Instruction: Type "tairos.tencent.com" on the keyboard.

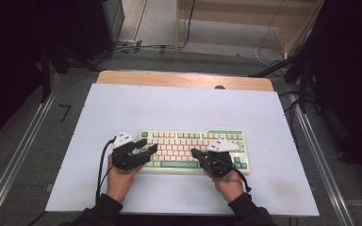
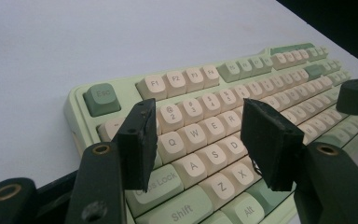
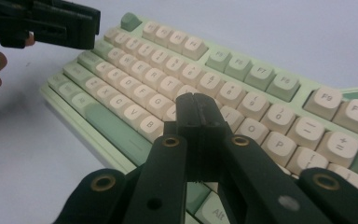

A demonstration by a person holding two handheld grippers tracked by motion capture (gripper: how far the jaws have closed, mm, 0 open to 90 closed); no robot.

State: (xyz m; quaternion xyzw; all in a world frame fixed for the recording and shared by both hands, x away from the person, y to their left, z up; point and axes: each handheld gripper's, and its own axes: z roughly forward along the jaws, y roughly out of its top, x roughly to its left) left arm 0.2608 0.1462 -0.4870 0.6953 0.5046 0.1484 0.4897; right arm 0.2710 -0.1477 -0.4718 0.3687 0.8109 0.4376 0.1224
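Black jaws first, since they sit nearest: the left gripper [image 2: 200,140] hovers over the left end of the keyboard [image 1: 193,147] with its jaws apart and nothing between them, the Q, W, A and S keys showing through the gap. The right gripper [image 3: 196,135] has its jaws pressed flat together, empty, pointing like one blunt stick at the middle rows, somewhere around the B key [image 3: 151,125].

The keyboard itself is pale green with cream keys and lies flat on the white counter [image 1: 179,106], close to the near edge, both hands right at its front.

My guess is the shut jaws are about to poke a key. What could go wrong: that tip is wider than a keycap, so it could mash two neighbours at once. A slanted push might also slide the whole board away, since nothing pins it down.
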